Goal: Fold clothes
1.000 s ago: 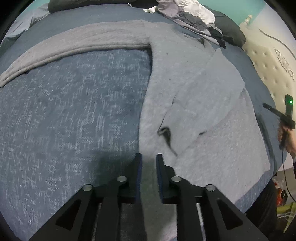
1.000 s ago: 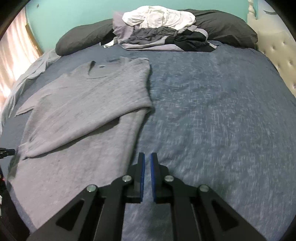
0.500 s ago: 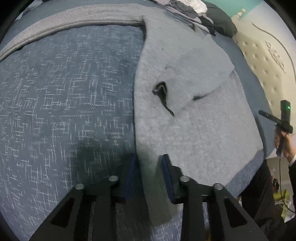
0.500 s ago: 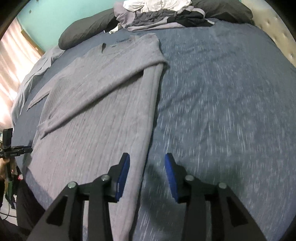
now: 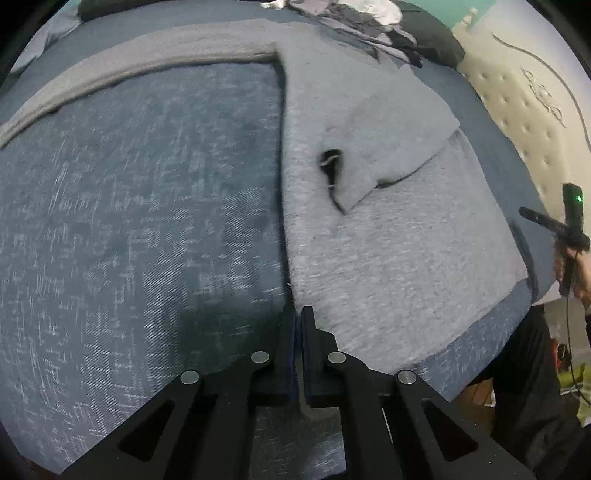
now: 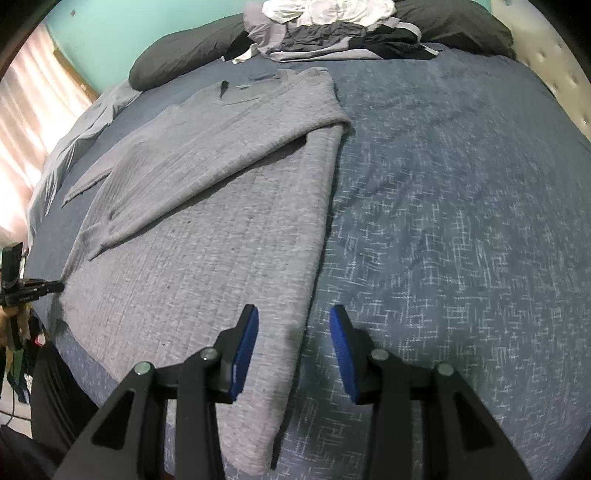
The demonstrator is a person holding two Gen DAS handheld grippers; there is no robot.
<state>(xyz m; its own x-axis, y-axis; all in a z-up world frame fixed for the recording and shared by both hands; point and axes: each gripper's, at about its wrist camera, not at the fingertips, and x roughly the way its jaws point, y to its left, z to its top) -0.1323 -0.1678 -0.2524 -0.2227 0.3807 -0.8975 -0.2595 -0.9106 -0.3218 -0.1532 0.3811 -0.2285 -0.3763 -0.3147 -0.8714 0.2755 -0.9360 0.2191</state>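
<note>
A grey knit sweater (image 5: pixel 388 236) lies flat on a blue bedspread (image 5: pixel 129 221), one sleeve folded across its body and the other stretched out to the far left. My left gripper (image 5: pixel 298 314) is shut on the sweater's left side edge near the hem. In the right wrist view the same sweater (image 6: pixel 207 236) fills the left half. My right gripper (image 6: pixel 294 314) is open and straddles the sweater's right side edge near the hem, just above the cloth.
A pile of loose clothes (image 6: pixel 332 22) and dark pillows (image 6: pixel 184 51) sit at the head of the bed. A tufted headboard (image 5: pixel 524 110) runs along one side. The bed's near edge lies just below the sweater's hem.
My left gripper has closed on the sweater's left edge. My right gripper has opened and come down over the right edge near the hem.
</note>
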